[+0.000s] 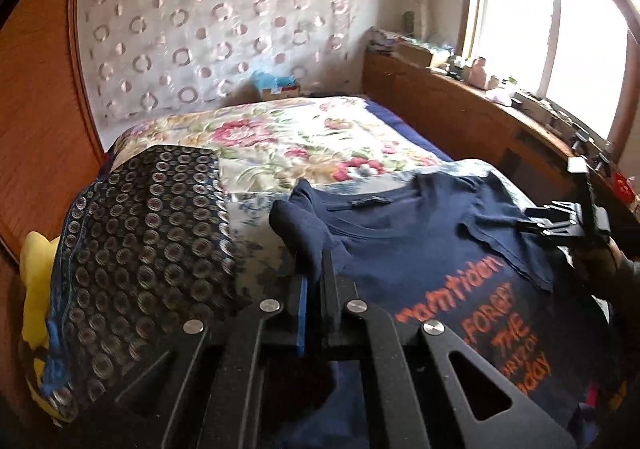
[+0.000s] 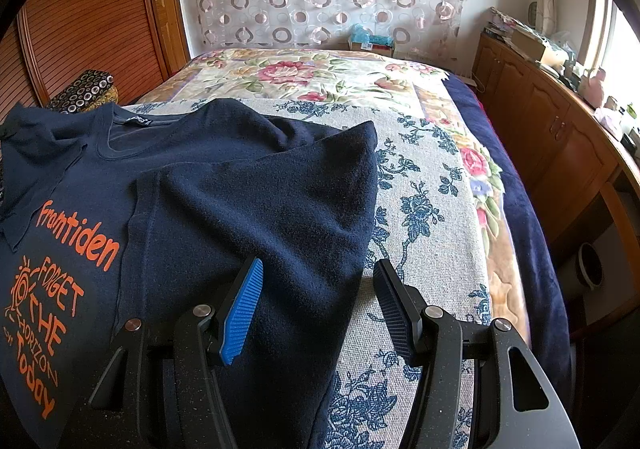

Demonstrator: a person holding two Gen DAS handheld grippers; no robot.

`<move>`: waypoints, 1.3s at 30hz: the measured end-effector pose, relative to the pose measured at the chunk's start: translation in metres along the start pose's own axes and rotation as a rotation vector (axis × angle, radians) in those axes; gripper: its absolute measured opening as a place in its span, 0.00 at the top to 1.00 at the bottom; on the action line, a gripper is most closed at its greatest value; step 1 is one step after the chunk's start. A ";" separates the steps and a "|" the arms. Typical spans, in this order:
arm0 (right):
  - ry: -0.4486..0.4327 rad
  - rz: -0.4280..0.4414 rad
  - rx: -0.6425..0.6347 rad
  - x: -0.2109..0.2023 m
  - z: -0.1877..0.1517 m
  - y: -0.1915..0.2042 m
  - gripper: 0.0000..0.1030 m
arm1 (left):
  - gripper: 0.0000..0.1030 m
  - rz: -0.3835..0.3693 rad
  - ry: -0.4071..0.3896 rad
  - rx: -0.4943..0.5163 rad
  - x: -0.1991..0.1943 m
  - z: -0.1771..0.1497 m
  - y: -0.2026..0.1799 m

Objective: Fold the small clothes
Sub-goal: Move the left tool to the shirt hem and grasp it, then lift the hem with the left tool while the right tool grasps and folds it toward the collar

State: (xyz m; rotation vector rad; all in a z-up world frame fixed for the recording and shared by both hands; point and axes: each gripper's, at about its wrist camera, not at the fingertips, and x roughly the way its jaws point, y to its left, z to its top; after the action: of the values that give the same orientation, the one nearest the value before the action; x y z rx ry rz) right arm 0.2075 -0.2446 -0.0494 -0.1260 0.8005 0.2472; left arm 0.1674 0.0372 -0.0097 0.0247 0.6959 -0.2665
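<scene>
Left wrist view: left gripper (image 1: 314, 281) clamped on a raised fold of the shirt (image 1: 432, 249), which lies on the bed (image 1: 280, 137), collar away. Right gripper (image 2: 320, 289) jaws apart, straddling the shirt's right folded edge; nearer for that side.

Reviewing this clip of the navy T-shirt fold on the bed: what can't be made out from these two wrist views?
- Navy T-shirt hem: cut off by the bottom edge in both views.
- Orange print: its right part is covered by the folded-over side in the right wrist view.
- Fabric inside the left gripper: fingers hide how much is pinched.
- Windowsill items: too small and washed out by window glare.
- Right gripper: whether its open fingers touch the shirt is unclear.
</scene>
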 end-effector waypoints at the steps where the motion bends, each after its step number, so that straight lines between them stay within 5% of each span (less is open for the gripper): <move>1: 0.000 0.000 0.000 0.000 0.000 0.000 0.43 | 0.95 -0.014 -0.010 -0.002 -0.005 -0.004 -0.003; 22: 0.064 0.002 0.091 0.045 0.055 -0.024 0.43 | 0.95 -0.012 -0.057 0.015 -0.028 -0.022 -0.016; 27: 0.065 -0.019 0.058 0.054 0.061 -0.013 0.54 | 0.95 -0.005 -0.051 0.026 -0.028 -0.024 -0.018; 28: 0.063 -0.014 0.053 0.054 0.061 -0.012 0.64 | 0.95 -0.006 -0.053 0.024 -0.028 -0.024 -0.018; 29: 0.059 0.000 0.044 0.054 0.060 -0.010 0.89 | 0.95 -0.009 -0.053 0.023 -0.028 -0.023 -0.018; 30: 0.057 0.019 0.028 0.053 0.060 -0.009 0.93 | 0.95 -0.013 -0.055 0.021 -0.028 -0.025 -0.020; 34: 0.027 0.049 -0.042 0.039 0.052 0.006 0.93 | 0.95 -0.032 -0.075 -0.002 -0.041 -0.039 -0.024; 39: -0.116 0.114 -0.075 -0.015 0.031 0.020 0.93 | 0.95 -0.040 -0.114 -0.037 -0.072 -0.062 -0.022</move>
State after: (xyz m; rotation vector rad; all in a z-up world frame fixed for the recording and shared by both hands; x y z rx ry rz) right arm 0.2138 -0.2215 -0.0170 -0.1352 0.6840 0.3889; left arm 0.0702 0.0393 -0.0098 -0.0393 0.5884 -0.2917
